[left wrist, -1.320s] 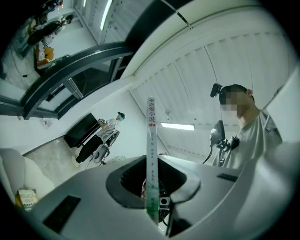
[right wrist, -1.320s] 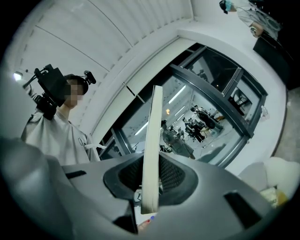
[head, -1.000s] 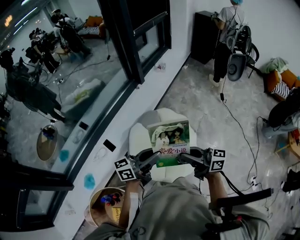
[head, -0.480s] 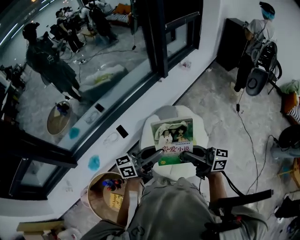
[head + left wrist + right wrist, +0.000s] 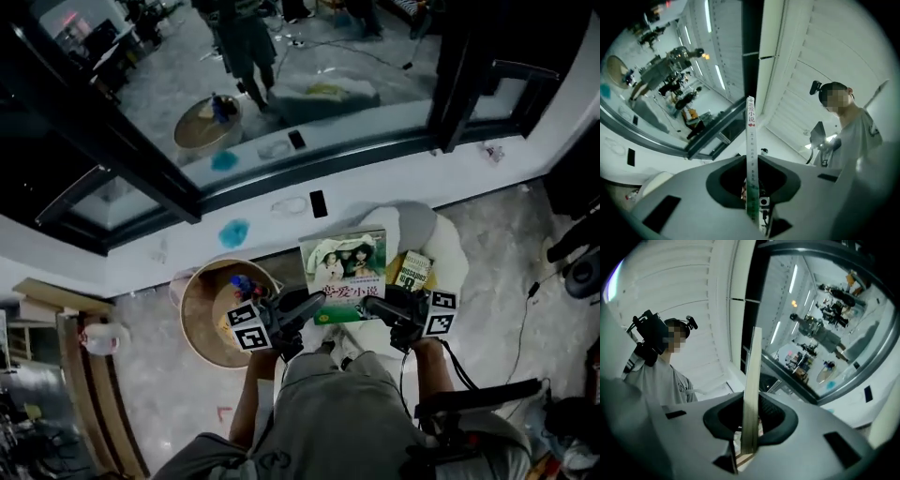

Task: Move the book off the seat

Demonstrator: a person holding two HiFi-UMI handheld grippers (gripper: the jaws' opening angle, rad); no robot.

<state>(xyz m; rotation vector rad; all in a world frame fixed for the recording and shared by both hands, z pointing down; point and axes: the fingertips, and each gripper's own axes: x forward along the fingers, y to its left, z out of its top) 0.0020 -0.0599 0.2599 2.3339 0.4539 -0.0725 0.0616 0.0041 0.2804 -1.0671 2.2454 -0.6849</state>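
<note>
A person lifted a book (image 5: 344,275) with two hand-held grippers, its illustrated cover facing up and its green lower edge caught from both sides. The left gripper (image 5: 314,301) had its jaws closed to a narrow gap on the book's lower left corner, and the right gripper (image 5: 372,305) clamped the lower right corner the same way. Most of the cover reached out past the tips of both pairs of jaws.

In the left gripper view, the printed spine (image 5: 751,154) stood edge-on, pinched between the two jaws of the left gripper (image 5: 751,192) and rising beyond them. In the right gripper view, the book's pale page edge (image 5: 750,399) ran up between the jaws of the right gripper (image 5: 749,427), gripped near its lower end.

The book hung clear of the white rounded seat (image 5: 442,246), which lay beyond and to the outer side of the right jaws. A smaller yellow-and-green item (image 5: 412,271) rested on the seat just past the right jaws' tips. A round woven basket (image 5: 202,323) holding a small coloured toy (image 5: 241,284) sat on the floor to the outer side of the left jaws. The person (image 5: 855,133), in a grey shirt, showed at the edge of both gripper views.
</note>
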